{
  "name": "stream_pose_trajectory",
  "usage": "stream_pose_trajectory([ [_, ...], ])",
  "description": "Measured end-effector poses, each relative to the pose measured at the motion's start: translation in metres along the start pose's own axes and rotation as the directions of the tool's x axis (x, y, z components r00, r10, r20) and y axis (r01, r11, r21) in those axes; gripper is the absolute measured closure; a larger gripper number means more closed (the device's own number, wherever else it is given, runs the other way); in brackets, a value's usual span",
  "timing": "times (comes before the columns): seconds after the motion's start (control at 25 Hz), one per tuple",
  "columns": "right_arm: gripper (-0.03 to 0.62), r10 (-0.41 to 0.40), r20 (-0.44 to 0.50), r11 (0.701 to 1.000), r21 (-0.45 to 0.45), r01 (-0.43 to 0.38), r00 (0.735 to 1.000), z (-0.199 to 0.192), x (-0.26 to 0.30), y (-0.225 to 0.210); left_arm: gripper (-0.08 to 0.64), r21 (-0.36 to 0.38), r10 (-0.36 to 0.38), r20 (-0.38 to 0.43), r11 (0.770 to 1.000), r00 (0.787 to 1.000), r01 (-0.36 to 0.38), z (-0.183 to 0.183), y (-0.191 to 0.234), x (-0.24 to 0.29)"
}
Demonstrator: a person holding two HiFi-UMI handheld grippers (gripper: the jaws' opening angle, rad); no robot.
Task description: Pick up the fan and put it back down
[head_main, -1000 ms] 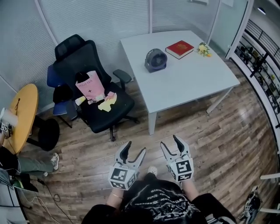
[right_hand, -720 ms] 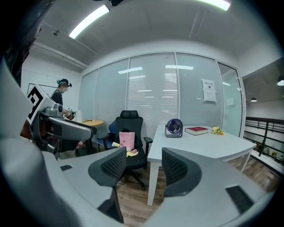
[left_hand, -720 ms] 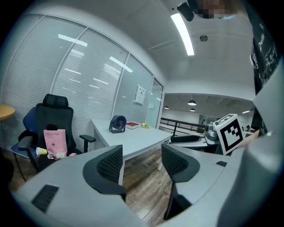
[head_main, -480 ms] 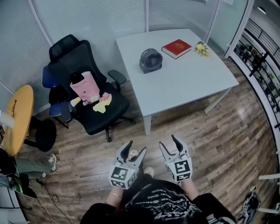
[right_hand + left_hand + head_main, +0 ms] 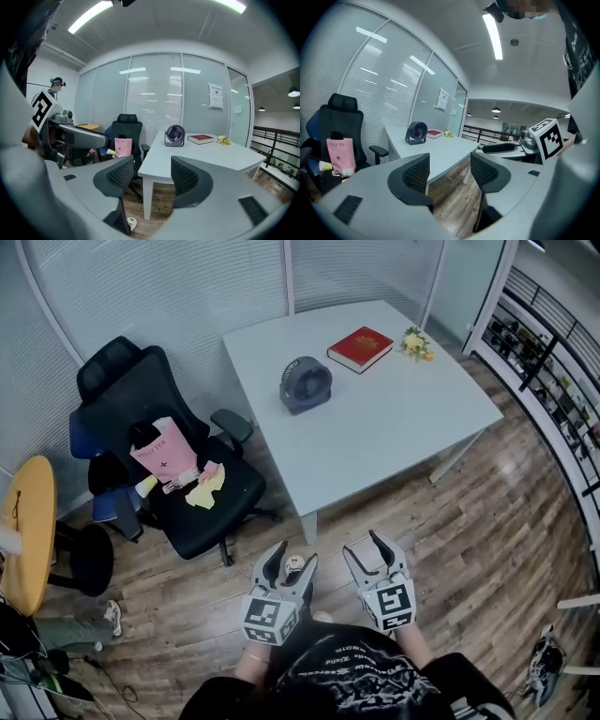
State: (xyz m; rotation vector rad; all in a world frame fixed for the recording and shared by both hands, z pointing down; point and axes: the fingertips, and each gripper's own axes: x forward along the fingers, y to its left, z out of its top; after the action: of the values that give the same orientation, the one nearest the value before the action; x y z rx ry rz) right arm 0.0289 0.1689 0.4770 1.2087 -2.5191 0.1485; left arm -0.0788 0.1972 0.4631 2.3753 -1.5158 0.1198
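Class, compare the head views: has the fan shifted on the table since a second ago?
No. The fan keeps its spot left of the red book on the table; only the camera shifted.

1. A white table stands on the wooden floor, close to the glass wall.
2. On the tabletop the fan sits upright near the left edge. A red book lies flat farther back. A small bunch of yellow flowers rests just beside the book, toward the far corner.
3. A black office chair stands on the floor left of the table. On its seat a pink bag leans against the backrest, with a yellow cloth in front.
4. A round yellow table is cut off at the left.
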Motion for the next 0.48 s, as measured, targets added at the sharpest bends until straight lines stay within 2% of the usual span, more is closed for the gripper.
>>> stream_pose_trajectory([
  [0.48,0.336,-0.058,-0.019,0.998,0.008,0.058,0.998,0.040,0.116,-0.049,0.265,-0.013,-0.022,-0.001,1.000,1.000,0.022,0.040,0.100,0.104],
])
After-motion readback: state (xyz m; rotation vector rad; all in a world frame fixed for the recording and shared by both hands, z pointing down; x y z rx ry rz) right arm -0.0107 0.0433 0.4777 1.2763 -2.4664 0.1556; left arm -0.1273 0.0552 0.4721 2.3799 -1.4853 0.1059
